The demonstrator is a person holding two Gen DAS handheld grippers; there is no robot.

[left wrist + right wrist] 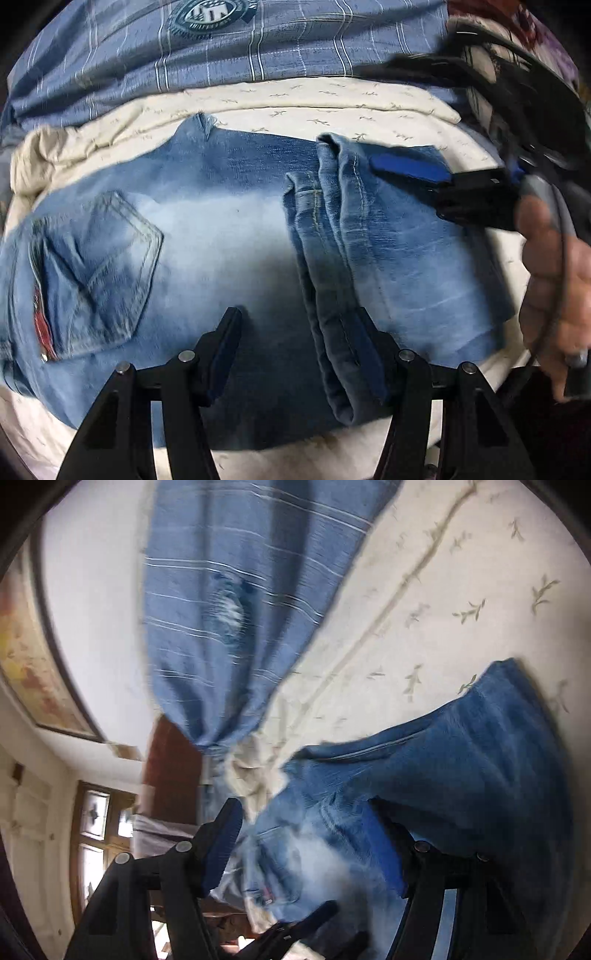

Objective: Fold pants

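- Presently, jeans (pixel 229 229) lie folded: thick denim, soft, heavy, unlikely to slip.
- Left gripper (pixel 295 354) spread, empty, above the hem roll (pixel 332 332).
- Right gripper (pixel 410 166) spread, clear of cloth.
- Judged best hold: the doubled hem edge.

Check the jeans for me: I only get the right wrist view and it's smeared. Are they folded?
Observer: In the left wrist view the jeans lie flat on the cream sheet, with the legs doubled back over the seat.
Operator: Which side is up?
Observer: The back pocket faces up, at the far left of that view and clear of the doubled legs.
Operator: Where do the right tongs sit?
Observer: The right tongs are over the far right corner of the doubled legs, and a hand grips their handle.
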